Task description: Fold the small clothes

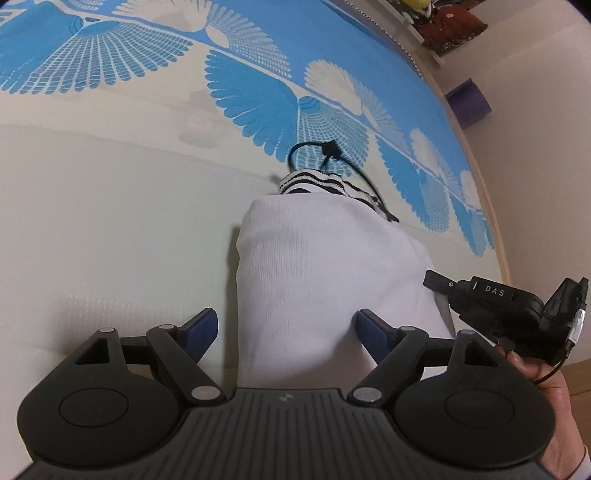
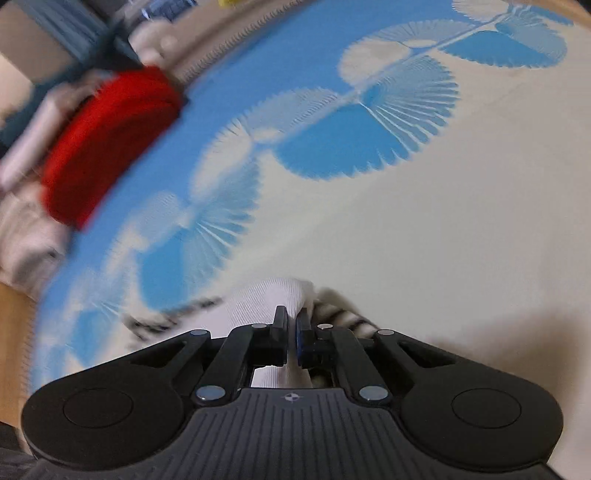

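Note:
A small white ribbed garment [image 1: 325, 266] with a black-and-white striped cuff [image 1: 317, 182] and a black cord [image 1: 325, 151] lies on the blue-and-cream patterned mat [image 1: 110, 221]. My left gripper [image 1: 286, 326] is open, its blue-padded fingers on either side of the garment's near end. My right gripper [image 2: 291, 325] is shut on a fold of the white garment [image 2: 273, 295], with the striped cuff [image 2: 343, 314] beside it. The right gripper's body also shows in the left wrist view [image 1: 517, 314] at the garment's right edge.
A folded red cloth [image 2: 110, 147] and pale folded clothes [image 2: 29, 236] lie at the mat's left edge. A purple block [image 1: 469, 101] stands on the floor beyond the mat. Dark red clutter [image 1: 450, 26] sits at the far right. The right wrist view is motion-blurred.

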`<state>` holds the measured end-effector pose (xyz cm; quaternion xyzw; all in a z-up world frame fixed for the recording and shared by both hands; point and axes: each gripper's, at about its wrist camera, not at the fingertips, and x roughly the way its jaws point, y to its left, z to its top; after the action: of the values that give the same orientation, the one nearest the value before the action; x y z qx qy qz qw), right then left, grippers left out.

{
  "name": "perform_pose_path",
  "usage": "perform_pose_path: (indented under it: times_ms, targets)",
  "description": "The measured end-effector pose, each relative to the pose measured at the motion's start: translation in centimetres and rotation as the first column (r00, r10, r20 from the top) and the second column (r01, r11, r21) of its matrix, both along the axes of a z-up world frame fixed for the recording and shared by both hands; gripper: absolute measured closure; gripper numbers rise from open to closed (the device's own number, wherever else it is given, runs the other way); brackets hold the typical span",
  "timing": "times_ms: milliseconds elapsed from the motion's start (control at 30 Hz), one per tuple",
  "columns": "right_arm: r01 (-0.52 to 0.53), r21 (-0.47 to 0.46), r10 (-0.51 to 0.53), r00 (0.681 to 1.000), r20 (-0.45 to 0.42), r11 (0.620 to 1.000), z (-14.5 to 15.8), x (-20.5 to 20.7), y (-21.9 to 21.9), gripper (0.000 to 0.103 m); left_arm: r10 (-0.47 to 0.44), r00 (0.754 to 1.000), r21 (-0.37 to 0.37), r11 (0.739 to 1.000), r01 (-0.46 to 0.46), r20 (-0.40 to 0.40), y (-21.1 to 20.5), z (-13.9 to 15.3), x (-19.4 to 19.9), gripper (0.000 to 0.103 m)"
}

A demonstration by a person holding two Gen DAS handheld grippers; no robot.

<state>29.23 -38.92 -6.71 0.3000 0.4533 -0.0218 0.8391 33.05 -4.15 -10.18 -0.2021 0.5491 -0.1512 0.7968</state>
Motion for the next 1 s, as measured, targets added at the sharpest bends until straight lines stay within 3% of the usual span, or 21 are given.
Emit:
perform_pose_path:
  times_ms: [100, 167, 200, 233, 267, 367, 433, 467, 533, 667, 833, 1000]
  targets:
    - [-0.048, -0.061, 0.048, 0.999, -0.004, 0.997, -0.2, 0.0, 0.8, 0.097, 0.021, 1.000, -0.009, 1.000, -0.021, -0.017, 0.5, -0.3, -0.2, 0.017]
    - [-0.024, -0.074, 0.025, 1.000, 0.000, 0.997, 0.1, -0.6, 0.4, 0.094, 0.034, 0.999, -0.014, 0.999, -0.035, -0.024, 0.9, -0.4, -0.3, 0.017]
    - [-0.008, -0.057, 0.008, 1.000, 0.000, 0.998, 0.3, -1.0, -0.1, 0.083, 0.039, 0.999, -0.013, 0.999, -0.039, -0.026, 1.1, -0.4, -0.4, 0.017]
    - [0.005, -0.032, -0.005, 1.000, -0.004, 0.999, 0.3, -1.3, -0.7, 0.063, 0.046, 0.999, -0.014, 0.999, -0.046, -0.029, 1.3, -0.5, -0.5, 0.016]
    - [0.011, 0.000, -0.011, 1.000, 0.000, 1.000, 0.6, -2.0, -1.3, 0.054, 0.052, 0.998, -0.021, 0.998, -0.052, -0.033, 1.4, -0.6, -0.5, 0.016]
    - [-0.016, 0.092, 0.011, 0.999, 0.048, 0.996, 1.5, -4.1, -3.0, 0.047, 0.062, 0.997, -0.035, 0.997, -0.064, -0.046, 1.5, -1.0, -0.6, 0.016]
    - [-0.051, 0.125, 0.044, 0.997, 0.061, 0.991, 1.8, -5.6, -3.5, 0.028, 0.065, 0.997, -0.035, 0.997, -0.066, -0.048, 1.2, -1.2, -0.6, 0.015]
    - [-0.074, 0.134, 0.067, 0.996, 0.057, 0.988, 1.8, -6.2, -3.6, 0.024, 0.066, 0.997, -0.039, 0.997, -0.068, -0.050, 1.1, -1.3, -0.5, 0.015]
    - [-0.137, 0.117, 0.132, 0.990, 0.045, 0.984, 1.7, -7.2, -3.3, 0.023, 0.069, 0.996, -0.046, 0.996, -0.072, -0.054, 0.8, -1.6, -0.5, 0.015]
    - [-0.227, -0.015, 0.227, 0.974, 0.023, 0.974, 1.2, -8.0, -1.8, 0.024, 0.082, 0.995, -0.055, 0.995, -0.086, -0.060, 0.3, -2.2, -0.8, 0.013]
    - [-0.250, -0.022, 0.247, 0.965, -0.086, 0.968, -1.3, -7.7, -1.7, 0.024, 0.089, 0.995, -0.066, 0.994, -0.093, -0.054, -0.3, -2.7, -0.7, 0.012]
    - [-0.232, 0.055, 0.237, 0.967, -0.095, 0.971, -2.3, -6.9, -1.4, 0.024, 0.086, 0.996, -0.062, 0.994, -0.088, -0.037, -1.0, -2.7, -0.7, 0.012]
